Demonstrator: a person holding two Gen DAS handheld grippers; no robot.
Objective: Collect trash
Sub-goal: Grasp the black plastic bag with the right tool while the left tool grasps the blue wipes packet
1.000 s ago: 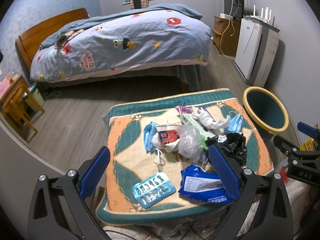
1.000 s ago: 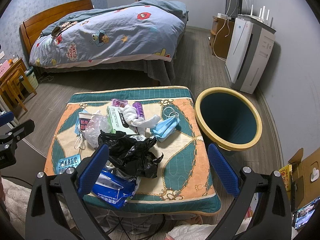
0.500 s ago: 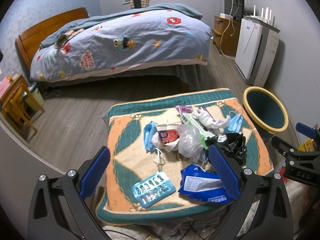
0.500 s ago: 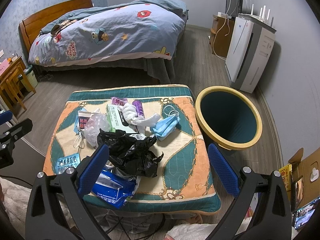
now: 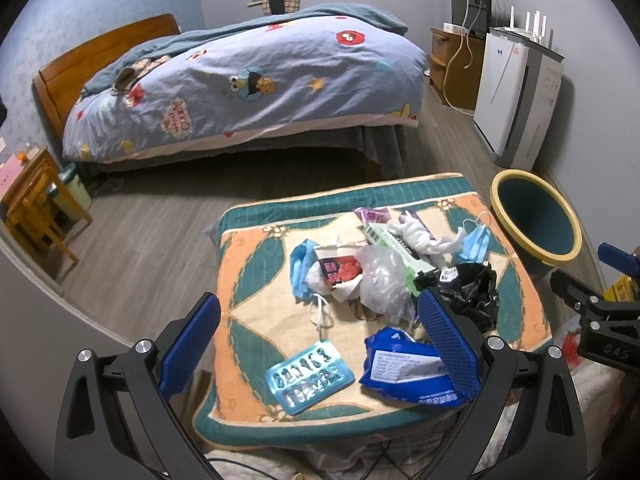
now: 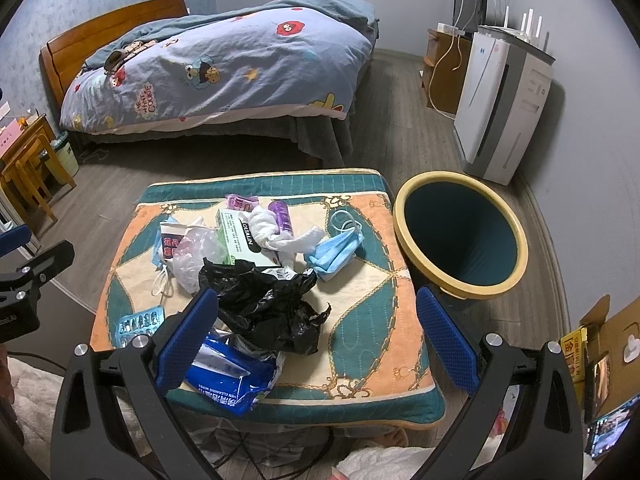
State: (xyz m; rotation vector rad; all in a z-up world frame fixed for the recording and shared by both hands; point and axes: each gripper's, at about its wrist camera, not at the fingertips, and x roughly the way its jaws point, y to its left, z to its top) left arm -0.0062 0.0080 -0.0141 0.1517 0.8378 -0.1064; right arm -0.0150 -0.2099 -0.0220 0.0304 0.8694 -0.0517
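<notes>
Trash lies piled on a low table with a teal and orange quilted cover (image 5: 256, 320) (image 6: 368, 320). It includes a crumpled black bag (image 6: 268, 304) (image 5: 468, 292), a blue wipes pack (image 5: 404, 368) (image 6: 224, 372), a blister pack (image 5: 310, 376) (image 6: 138, 322), a blue face mask (image 6: 336, 250) (image 5: 474, 242), a clear bag (image 5: 382, 276) (image 6: 196, 250), a green-white box (image 6: 238, 236) and white cloth (image 6: 280, 236). A yellow-rimmed teal bin (image 6: 460, 236) (image 5: 536, 220) stands right of the table. My left gripper (image 5: 318, 344) and right gripper (image 6: 318, 340) hover open at the table's near edge, holding nothing.
A bed with a cartoon duvet (image 5: 248, 80) fills the back. A white appliance (image 6: 504, 108) and a wooden cabinet (image 6: 444, 76) stand along the right wall. Wooden chairs (image 5: 32, 208) sit at left. A cardboard box (image 6: 608, 344) is at the right floor edge.
Both views have shifted only slightly; the trash has not moved and both grippers stay open.
</notes>
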